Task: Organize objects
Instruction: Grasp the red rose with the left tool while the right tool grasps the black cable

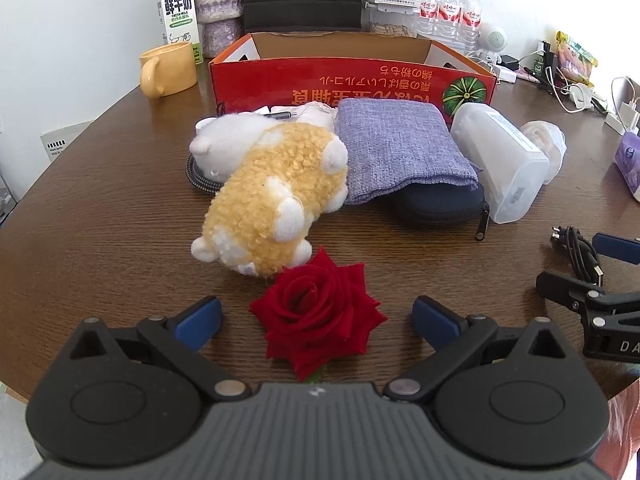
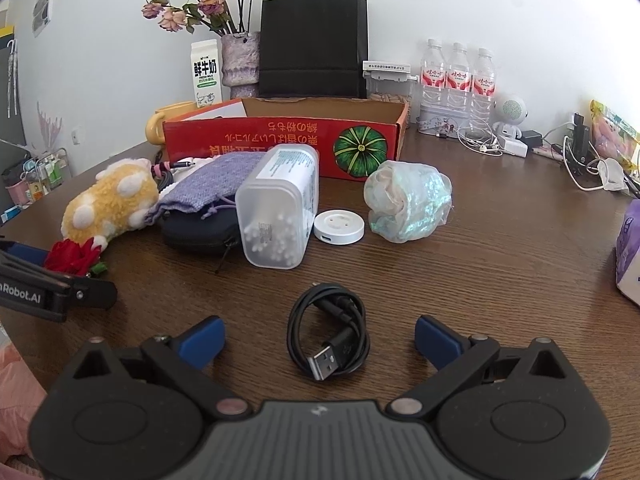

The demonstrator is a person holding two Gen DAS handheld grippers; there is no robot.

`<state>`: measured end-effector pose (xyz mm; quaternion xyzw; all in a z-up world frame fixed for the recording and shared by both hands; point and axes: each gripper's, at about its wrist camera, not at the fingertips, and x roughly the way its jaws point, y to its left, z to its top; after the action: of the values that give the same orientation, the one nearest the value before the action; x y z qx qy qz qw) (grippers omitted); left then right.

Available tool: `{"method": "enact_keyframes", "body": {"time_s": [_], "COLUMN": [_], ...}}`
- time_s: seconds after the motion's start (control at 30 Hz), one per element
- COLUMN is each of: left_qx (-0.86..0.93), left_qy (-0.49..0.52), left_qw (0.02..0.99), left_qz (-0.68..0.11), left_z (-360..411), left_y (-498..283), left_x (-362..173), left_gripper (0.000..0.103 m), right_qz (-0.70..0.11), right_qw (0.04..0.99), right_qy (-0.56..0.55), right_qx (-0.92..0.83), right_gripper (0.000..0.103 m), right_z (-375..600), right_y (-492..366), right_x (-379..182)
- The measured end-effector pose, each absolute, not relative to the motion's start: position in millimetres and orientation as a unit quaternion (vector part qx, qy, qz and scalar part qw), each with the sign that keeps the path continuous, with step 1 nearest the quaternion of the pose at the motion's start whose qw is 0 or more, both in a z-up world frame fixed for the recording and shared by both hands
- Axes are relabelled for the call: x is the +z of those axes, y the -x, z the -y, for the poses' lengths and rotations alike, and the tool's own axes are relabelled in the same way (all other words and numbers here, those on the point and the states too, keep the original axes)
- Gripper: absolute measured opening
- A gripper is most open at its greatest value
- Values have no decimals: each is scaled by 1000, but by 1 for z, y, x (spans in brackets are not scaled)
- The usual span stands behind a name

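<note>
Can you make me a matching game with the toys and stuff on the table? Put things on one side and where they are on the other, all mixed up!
Things:
1. red fabric rose
2. coiled black USB cable
3. yellow ceramic mug
4. small round white plastic disc

Places:
A. between the open jaws of the right hand-held gripper
B. beside the clear plastic cotton-swab box
C. between the open jaws of the left hand-held gripper
D. left of the red cardboard box, near the milk carton

Pairs: 1-C, 2-A, 3-D, 4-B
</note>
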<state>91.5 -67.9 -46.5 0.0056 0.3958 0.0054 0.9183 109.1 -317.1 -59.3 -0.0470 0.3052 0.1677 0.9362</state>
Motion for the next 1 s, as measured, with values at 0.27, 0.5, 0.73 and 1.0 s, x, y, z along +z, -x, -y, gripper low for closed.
{"method": "enact_keyframes", "body": {"time_s": [0.27, 0.5, 0.73, 1.0], "left_qx": [-8, -13, -18, -21], "left_qy": [-11, -8, -10, -11], "left_qw": [928, 927, 932, 939], "left_qz": [-374, -374, -362, -343], "left_z": [71, 68, 64, 59], "left_y": [-86, -82, -75, -70], "left_x": [-39, -37, -28, -13], "left_gripper": [43, 40, 40, 40], "right_qz": [-297, -293, -282, -264], "right_qw": [935, 934, 937, 941], "right_qy": [41, 44, 42, 43], "right_qx": [189, 197, 202, 209], "right_gripper": [38, 37, 37, 37], "right_z": [314, 311, 309, 304], "right_y": [-106, -101, -98, -96], "right_x": [-52, -51, -44, -32]}}
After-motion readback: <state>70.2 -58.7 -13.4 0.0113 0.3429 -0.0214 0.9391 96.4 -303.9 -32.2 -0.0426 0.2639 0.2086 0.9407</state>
